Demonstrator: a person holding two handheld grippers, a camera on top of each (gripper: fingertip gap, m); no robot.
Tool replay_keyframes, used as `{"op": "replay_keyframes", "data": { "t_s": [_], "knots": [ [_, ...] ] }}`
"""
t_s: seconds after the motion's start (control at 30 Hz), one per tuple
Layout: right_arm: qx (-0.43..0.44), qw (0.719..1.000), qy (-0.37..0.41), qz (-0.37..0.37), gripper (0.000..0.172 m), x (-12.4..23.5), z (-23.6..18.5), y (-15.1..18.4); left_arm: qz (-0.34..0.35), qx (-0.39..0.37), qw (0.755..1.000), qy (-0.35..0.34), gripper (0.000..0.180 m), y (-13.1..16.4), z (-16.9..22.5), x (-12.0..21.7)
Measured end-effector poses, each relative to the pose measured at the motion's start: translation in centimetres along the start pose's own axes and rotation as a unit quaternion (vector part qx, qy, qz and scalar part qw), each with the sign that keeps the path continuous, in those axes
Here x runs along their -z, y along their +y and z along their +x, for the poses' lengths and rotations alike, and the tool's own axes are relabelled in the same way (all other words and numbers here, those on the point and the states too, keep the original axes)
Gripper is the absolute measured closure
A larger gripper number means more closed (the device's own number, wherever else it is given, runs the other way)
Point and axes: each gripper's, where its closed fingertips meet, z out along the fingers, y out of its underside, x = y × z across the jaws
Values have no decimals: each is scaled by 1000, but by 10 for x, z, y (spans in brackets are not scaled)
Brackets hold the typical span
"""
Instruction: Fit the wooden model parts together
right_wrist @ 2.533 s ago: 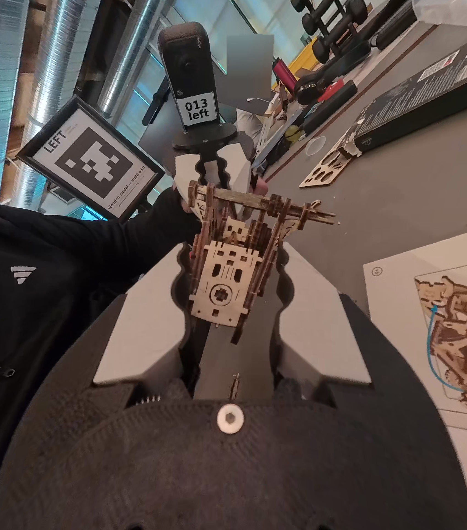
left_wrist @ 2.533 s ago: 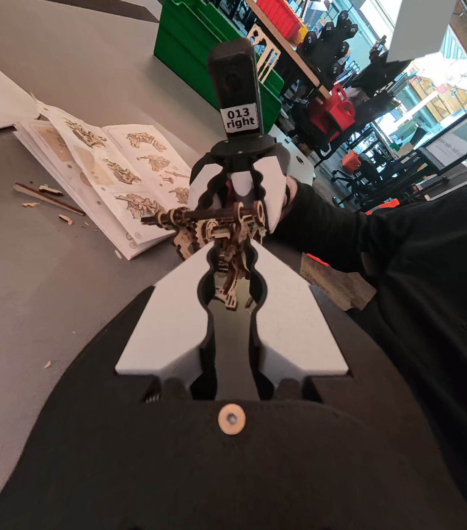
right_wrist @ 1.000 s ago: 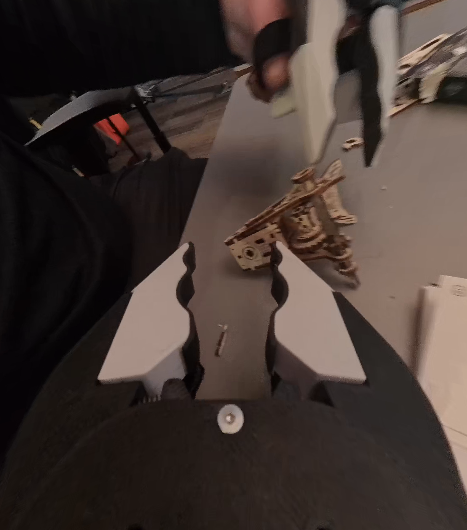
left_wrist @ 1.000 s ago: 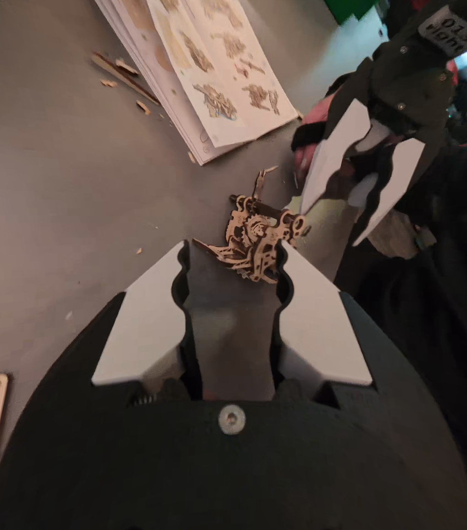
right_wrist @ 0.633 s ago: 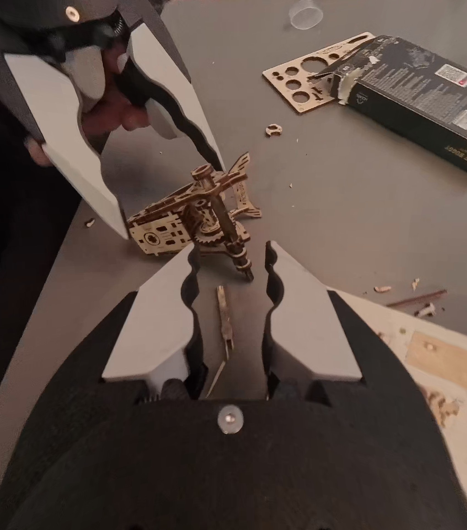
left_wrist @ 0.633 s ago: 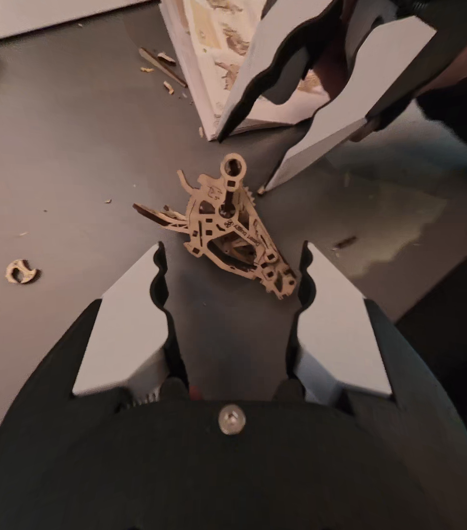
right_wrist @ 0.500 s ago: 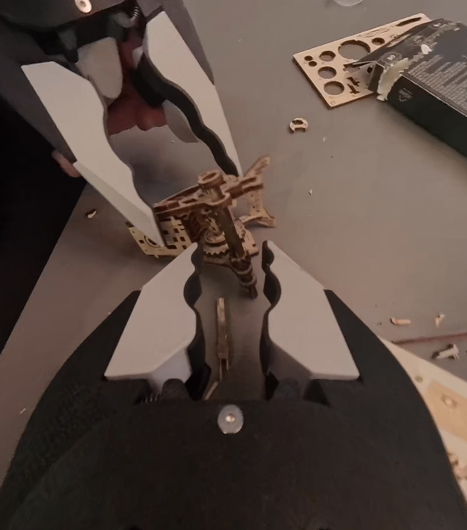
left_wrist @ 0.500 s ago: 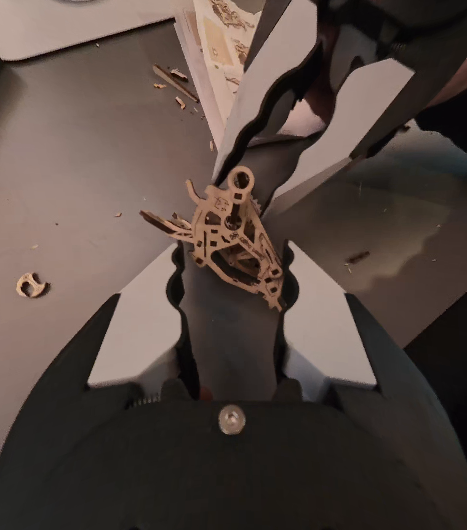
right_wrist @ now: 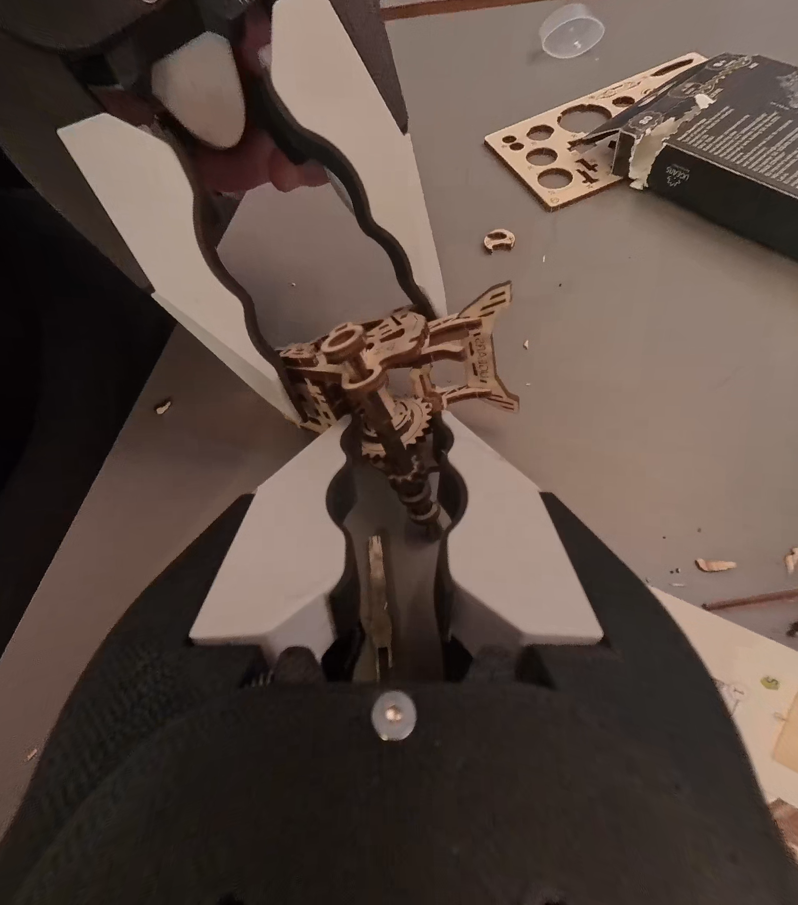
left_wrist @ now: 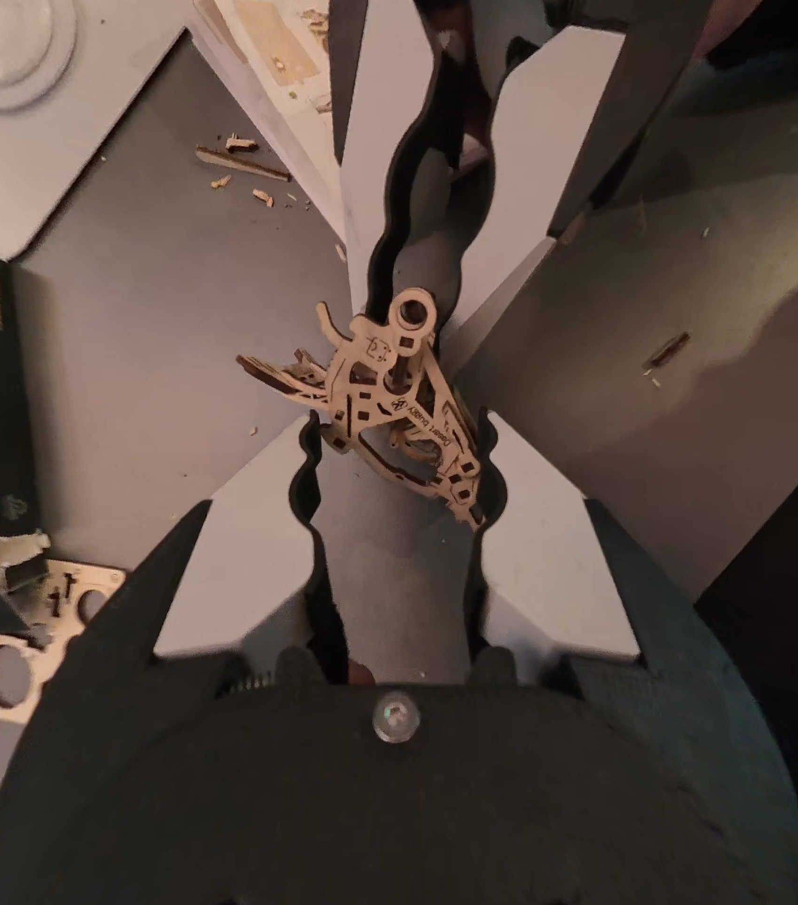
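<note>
Your wooden model [left_wrist: 401, 406] is light, thin, brittle; left tool [left_wrist: 397, 426] pinches its flat frame, right tool [right_wrist: 394, 440] its axle; squeeze gently.

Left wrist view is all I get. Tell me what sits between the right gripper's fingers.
Observer: A gear-studded axle of the wooden model runs down between the right gripper fingers. I cannot confirm contact on both sides.
Operator: Report anything under it.
Observer: A loose wooden strip lies on the table, farther back between those fingers.
Operator: Name stray parts nearby.
Observer: A small C-shaped offcut lies beyond the model, short of the punched sheet.
</note>
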Motion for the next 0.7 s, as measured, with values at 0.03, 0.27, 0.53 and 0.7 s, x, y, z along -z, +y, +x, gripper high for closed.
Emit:
{"op": "replay_keyframes", "data": {
  "t_s": [0.03, 0.27, 0.53, 0.7],
  "knots": [
    [-5, 1000, 2, 6, 145, 0, 1, -1, -7, -13, 1000, -8, 119, -1, -1, 1],
    [-13, 999, 18, 30, 139, 7, 4, -9, 11, -27, 999, -20, 119, -5, -11, 3],
    [16, 998, 48, 33, 135, 17, 12, -16, 102, 93, 985, 101, 121, -14, -18, 17],
    [12, 998, 38, 49, 139, 13, 7, -21, 87, 137, 967, 197, 121, -11, -16, 19]
  ]
}}
